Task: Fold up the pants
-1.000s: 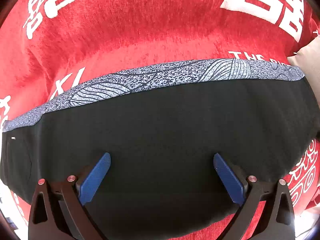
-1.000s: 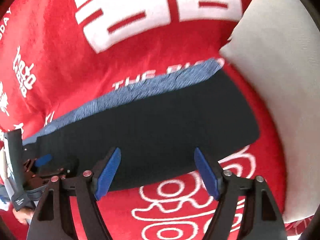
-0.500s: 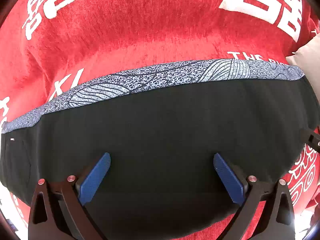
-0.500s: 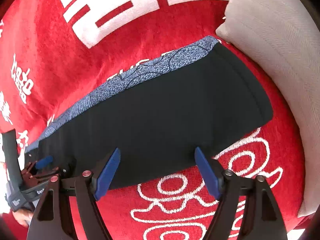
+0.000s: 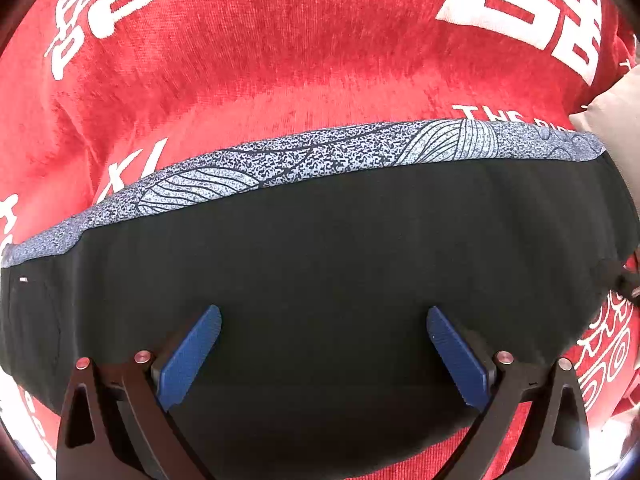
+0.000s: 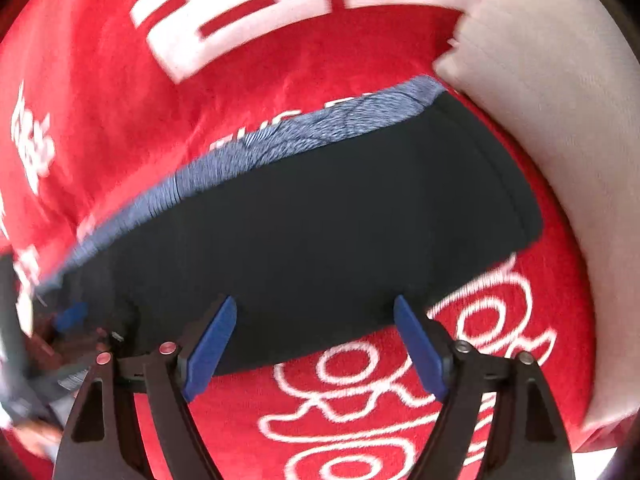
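Observation:
The pants (image 5: 340,240) lie folded flat as a long black band with a blue-grey patterned strip (image 5: 320,152) along the far edge. My left gripper (image 5: 323,314) hangs open just above the black cloth, its blue pads (image 5: 192,356) wide apart with nothing between them. My right gripper (image 6: 315,304) is over the near edge of the pants (image 6: 320,208) close to their right end. Its jaws are opening and its pads (image 6: 420,352) grip nothing. The left gripper (image 6: 68,320) shows blurred at the left of the right wrist view.
A red blanket (image 5: 280,60) with white lettering lies under the pants on all sides. A beige cushion (image 6: 560,120) sits right beside the right end of the pants and also shows as a cushion corner (image 5: 620,120) in the left wrist view.
The right wrist view has tilted and shifted a little, so the right end of the pants sits higher and further right. A dark tip of the right gripper has entered the left view's right edge. The left gripper is unmoved.

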`<state>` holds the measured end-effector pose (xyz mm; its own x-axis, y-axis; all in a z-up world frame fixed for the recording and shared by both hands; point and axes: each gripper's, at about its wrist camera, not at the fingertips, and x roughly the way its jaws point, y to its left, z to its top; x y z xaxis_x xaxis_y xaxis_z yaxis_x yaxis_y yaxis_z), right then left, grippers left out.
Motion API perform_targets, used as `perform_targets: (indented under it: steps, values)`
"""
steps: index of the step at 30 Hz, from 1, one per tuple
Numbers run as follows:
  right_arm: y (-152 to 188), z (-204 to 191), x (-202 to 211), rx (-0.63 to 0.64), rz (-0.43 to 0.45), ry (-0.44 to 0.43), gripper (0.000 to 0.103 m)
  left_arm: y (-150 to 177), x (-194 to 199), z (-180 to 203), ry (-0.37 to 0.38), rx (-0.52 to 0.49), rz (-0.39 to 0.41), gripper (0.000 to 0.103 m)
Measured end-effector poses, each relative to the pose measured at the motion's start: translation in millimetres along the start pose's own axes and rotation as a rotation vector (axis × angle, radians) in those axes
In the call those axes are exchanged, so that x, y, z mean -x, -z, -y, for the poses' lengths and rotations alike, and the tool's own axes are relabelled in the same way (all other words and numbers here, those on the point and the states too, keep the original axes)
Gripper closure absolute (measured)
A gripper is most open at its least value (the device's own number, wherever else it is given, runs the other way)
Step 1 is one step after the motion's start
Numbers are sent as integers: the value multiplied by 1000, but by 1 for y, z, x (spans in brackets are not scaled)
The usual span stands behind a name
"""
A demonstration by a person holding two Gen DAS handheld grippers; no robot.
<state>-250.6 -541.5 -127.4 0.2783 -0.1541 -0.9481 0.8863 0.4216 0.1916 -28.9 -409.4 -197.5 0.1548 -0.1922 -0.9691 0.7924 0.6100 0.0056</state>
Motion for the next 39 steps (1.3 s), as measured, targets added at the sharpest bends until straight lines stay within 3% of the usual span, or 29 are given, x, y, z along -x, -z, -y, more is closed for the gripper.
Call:
perform_targets:
  steps: [6, 12, 16, 21, 27, 29, 31, 33, 36, 39]
  values:
    - [27, 54, 23, -349, 33, -322, 20, -1, 2, 1, -5, 0, -3, 0]
    - [60, 102, 14, -582, 112, -475, 24, -7, 5, 5, -29, 24, -8, 0]
    - [62, 122, 7, -666, 164, -560, 26, -12, 13, 17, -20, 23, -11, 0]
    - [43, 120, 2, -644, 191, -577, 26, -19, 21, 46, -7, -31, 9, 0]
    - [19, 119, -8, -656, 230, -617, 26, -26, 26, 63, -1, -23, 10, 0]
    - [13, 118, -11, -678, 207, -619, 36, -27, 33, 66, 10, -19, 25, 0]
    - [11, 122, -16, -712, 144, -570, 88, -27, 39, 69, 3, -30, 53, 0]
    - [12, 126, -18, -723, 117, -548, 89, -26, 37, 74, -7, -40, 53, 0]
    - [9, 120, -12, -673, 122, -509, 90, -20, 9, 81, -13, -43, -10, 0]
    - [3, 110, -3, -611, 132, -465, 91, -12, 0, 78, 6, -15, 60, 0]
